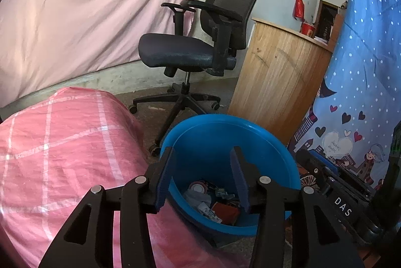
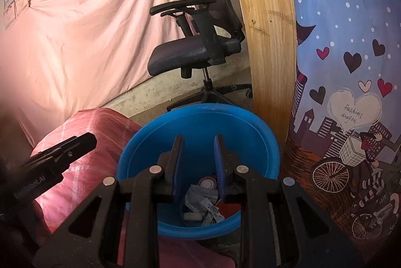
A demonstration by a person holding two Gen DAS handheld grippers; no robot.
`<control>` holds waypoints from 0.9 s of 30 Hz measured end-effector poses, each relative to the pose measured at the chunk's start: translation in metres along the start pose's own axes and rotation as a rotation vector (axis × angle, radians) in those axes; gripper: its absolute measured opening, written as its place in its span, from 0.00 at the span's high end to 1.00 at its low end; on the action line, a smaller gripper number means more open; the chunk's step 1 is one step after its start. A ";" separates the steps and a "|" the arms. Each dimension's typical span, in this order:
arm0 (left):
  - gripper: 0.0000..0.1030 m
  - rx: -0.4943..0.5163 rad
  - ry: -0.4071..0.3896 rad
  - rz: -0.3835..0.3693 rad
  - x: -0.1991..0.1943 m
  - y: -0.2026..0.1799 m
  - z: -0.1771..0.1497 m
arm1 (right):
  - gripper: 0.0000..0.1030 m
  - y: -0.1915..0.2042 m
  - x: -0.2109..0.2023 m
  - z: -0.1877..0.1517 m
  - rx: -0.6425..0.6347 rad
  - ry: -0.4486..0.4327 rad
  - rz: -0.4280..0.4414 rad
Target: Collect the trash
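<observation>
A blue plastic bin point(image 1: 250, 132) stands on the floor and holds trash point(image 1: 213, 203): crumpled wrappers, a red packet, a round lid. It also shows in the right wrist view point(image 2: 200, 117) with the trash point(image 2: 205, 203) at its bottom. My left gripper point(image 1: 203, 162) is open and empty, held over the bin's near rim. My right gripper point(image 2: 198, 147) is open and empty, also over the bin. The right gripper's body point(image 1: 338, 195) shows at the lower right of the left wrist view. The left gripper's body point(image 2: 50, 162) shows at the left of the right wrist view.
A pink checked cloth point(image 1: 62, 155) covers a surface left of the bin. A black office chair point(image 1: 195, 47) stands behind. A wooden cabinet point(image 1: 275, 82) is at the back right. A blue patterned cloth point(image 2: 351, 92) hangs on the right. A pink sheet point(image 1: 87, 5) covers the wall.
</observation>
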State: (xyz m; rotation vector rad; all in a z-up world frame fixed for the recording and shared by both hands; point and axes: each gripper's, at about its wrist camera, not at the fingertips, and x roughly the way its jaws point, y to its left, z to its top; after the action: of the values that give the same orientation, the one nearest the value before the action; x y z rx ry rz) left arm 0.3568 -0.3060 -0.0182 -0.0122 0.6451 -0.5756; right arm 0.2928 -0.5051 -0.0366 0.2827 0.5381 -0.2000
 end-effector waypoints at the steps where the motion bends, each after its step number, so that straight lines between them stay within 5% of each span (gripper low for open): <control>1: 0.61 -0.003 -0.007 0.005 -0.003 0.002 0.000 | 0.63 0.001 -0.002 0.000 -0.002 -0.010 0.005; 12: 0.40 -0.071 -0.106 0.092 -0.071 0.030 -0.011 | 0.40 0.033 -0.040 0.003 -0.051 -0.127 0.039; 14: 0.27 -0.078 -0.129 0.114 -0.085 0.034 -0.013 | 0.36 0.040 -0.047 0.001 -0.059 -0.141 0.037; 18: 0.22 -0.088 -0.171 0.146 -0.113 0.042 -0.021 | 0.22 0.053 -0.067 -0.009 -0.089 -0.177 0.036; 20: 0.06 -0.092 -0.186 0.164 -0.129 0.047 -0.028 | 0.15 0.058 -0.076 -0.015 -0.090 -0.187 0.046; 27: 0.02 -0.143 -0.259 0.177 -0.180 0.064 -0.057 | 0.00 0.085 -0.118 -0.041 -0.141 -0.235 0.073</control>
State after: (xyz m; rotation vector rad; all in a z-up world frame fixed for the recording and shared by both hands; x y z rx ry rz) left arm 0.2397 -0.1510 0.0251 -0.1599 0.4285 -0.3486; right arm 0.1965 -0.3986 0.0106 0.1387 0.3065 -0.1215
